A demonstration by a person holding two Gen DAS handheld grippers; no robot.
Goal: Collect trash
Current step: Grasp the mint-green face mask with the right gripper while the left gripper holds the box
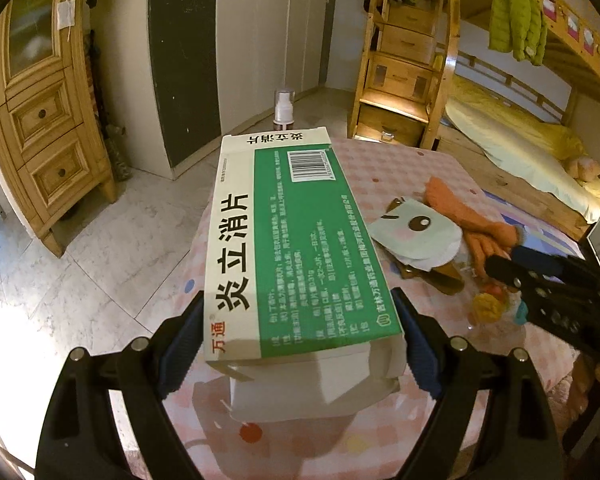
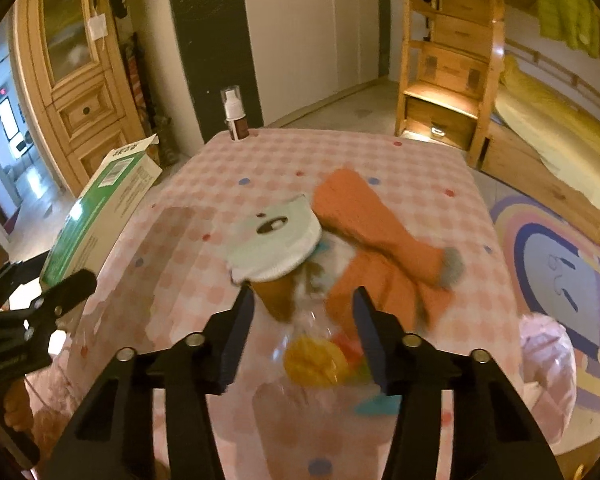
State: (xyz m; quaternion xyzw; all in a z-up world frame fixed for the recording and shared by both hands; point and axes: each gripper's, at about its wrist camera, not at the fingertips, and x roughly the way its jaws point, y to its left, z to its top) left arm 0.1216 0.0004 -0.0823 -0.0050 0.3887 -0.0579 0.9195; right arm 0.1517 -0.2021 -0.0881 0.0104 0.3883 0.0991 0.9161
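My left gripper (image 1: pixel 300 320) is shut on a green and white medicine box (image 1: pixel 288 240), held above the left edge of the pink checked table (image 1: pixel 400 160); the box also shows in the right wrist view (image 2: pixel 100 208). My right gripper (image 2: pixel 304 312) is open over a clear plastic bag with colourful contents (image 2: pixel 320 360), with the bag between its fingers. A pale round paper lid with a face (image 2: pixel 276 240) on a brown cup and an orange glove (image 2: pixel 380 240) lie just beyond it. The right gripper also shows in the left wrist view (image 1: pixel 500 268).
A small spray bottle (image 2: pixel 235 116) stands at the table's far edge. A wooden cabinet (image 1: pixel 40 140) stands left, a wooden bunk bed with stairs (image 1: pixel 404 80) right. A colourful rug (image 2: pixel 560 280) lies on the floor to the right.
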